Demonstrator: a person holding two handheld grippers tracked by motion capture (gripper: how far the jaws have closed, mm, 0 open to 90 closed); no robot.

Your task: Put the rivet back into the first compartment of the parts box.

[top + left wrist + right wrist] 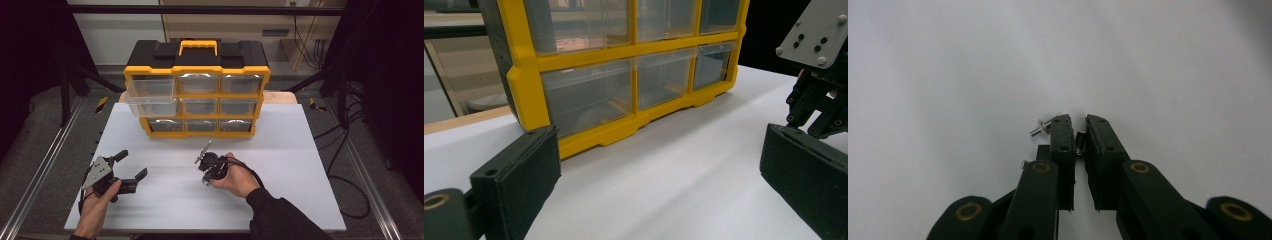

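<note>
On the white surface [280, 150], in front of the yellow drawer cabinet [197, 92], the right gripper [1077, 131] has its jaws clamped on a small metal screw [1039, 128], held just above the sheet. Off to one side, the left gripper [131, 165] hovers with jaws wide apart, holding nothing.

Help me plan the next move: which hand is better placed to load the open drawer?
Right, probably: the right gripper is shut on a small metal part. The left gripper is open and empty, though nearer the pulled-out drawer.
</note>
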